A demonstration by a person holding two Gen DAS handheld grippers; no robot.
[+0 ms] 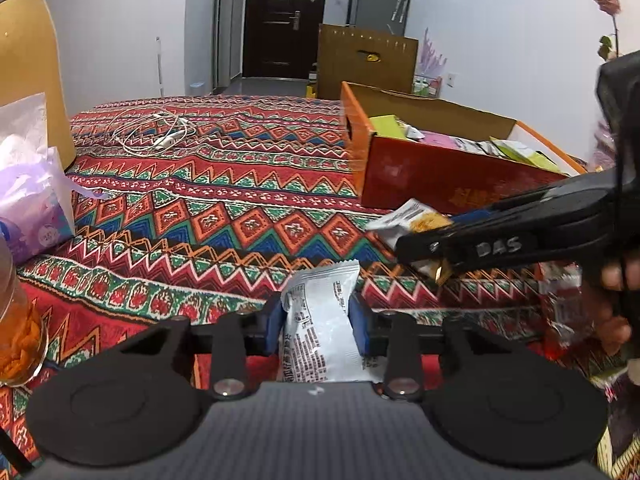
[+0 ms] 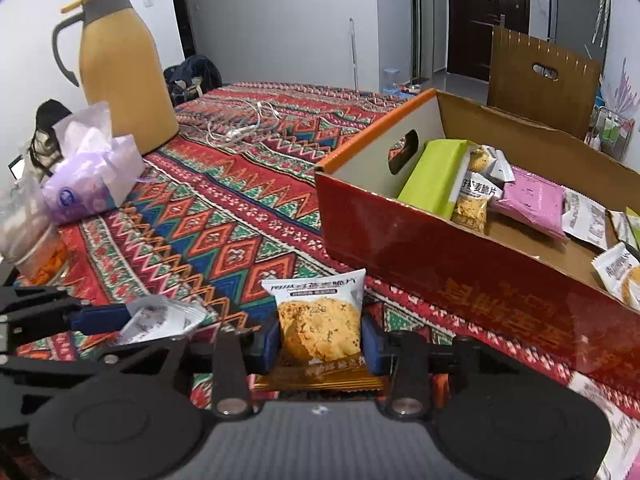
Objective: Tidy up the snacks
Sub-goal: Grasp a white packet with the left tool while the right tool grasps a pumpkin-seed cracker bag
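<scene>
Patterned cloth (image 2: 224,216) fills our view, and the red box (image 2: 460,276) beside us runs off frame, its gold lettering upside down and unreadable. Our left gripper (image 1: 318,320) is clamped on a silver packet (image 1: 320,320), its back print too small to read. Our right gripper (image 2: 320,336) pinches a cookie packet (image 2: 318,320); "DAS" shows on its finger.

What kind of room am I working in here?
Probably a small apartment or dorm room, not a lab: a dark entry door down a hallway, a patterned tablecloth with a yellow thermos jug, and a tissue pack.
</scene>
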